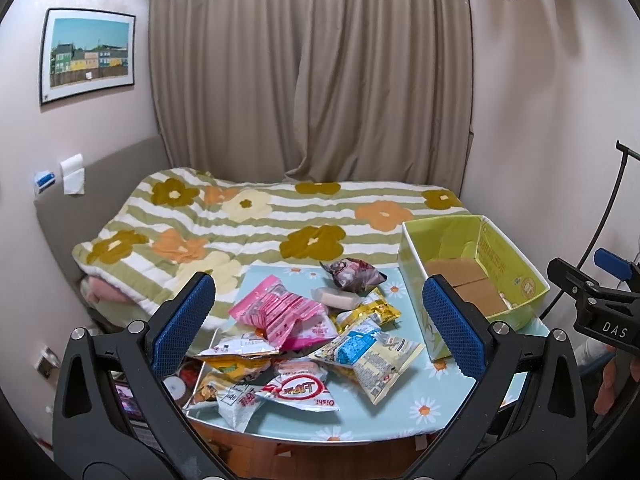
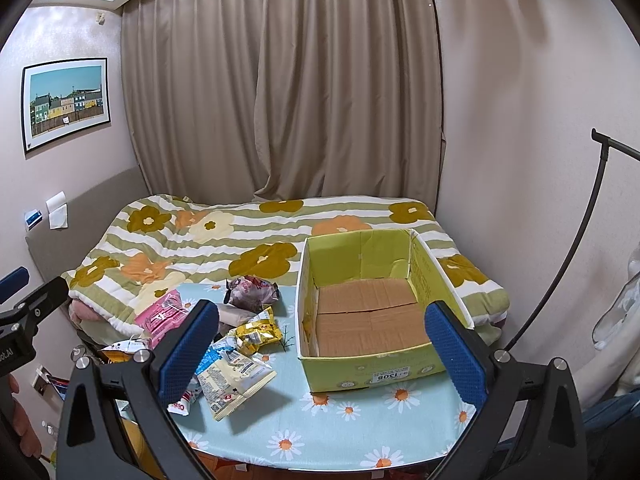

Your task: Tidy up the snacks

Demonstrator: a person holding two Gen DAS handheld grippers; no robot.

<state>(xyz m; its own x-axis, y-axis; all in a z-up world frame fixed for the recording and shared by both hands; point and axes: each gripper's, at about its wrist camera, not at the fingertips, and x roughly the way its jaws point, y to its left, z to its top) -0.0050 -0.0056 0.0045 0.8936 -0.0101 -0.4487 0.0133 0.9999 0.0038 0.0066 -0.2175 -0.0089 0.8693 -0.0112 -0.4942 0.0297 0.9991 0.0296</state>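
Daisy-print cloth covers the small table [image 2: 360,432] nearest the cameras, and everything for the job sits on it. Both tools hover above its front edge: the left gripper [image 1: 320,320] has its blue pads spread wide over the snack pile, and the right gripper [image 2: 322,348] is equally spread in front of the box, neither pinching anything. The snacks [image 1: 304,344] lie in a loose heap on the table's left half, a pink packet [image 1: 280,312] on top and a blue-and-cream bag [image 1: 368,356] toward the box. To their right stands the green cardboard box [image 2: 376,376], open-topped and seemingly empty, probably set close so packets can be dropped straight in. Nothing appears sorted yet. Beyond the table lie a bed with a flowered quilt [image 2: 260,236], then beige curtains [image 2: 280,100].
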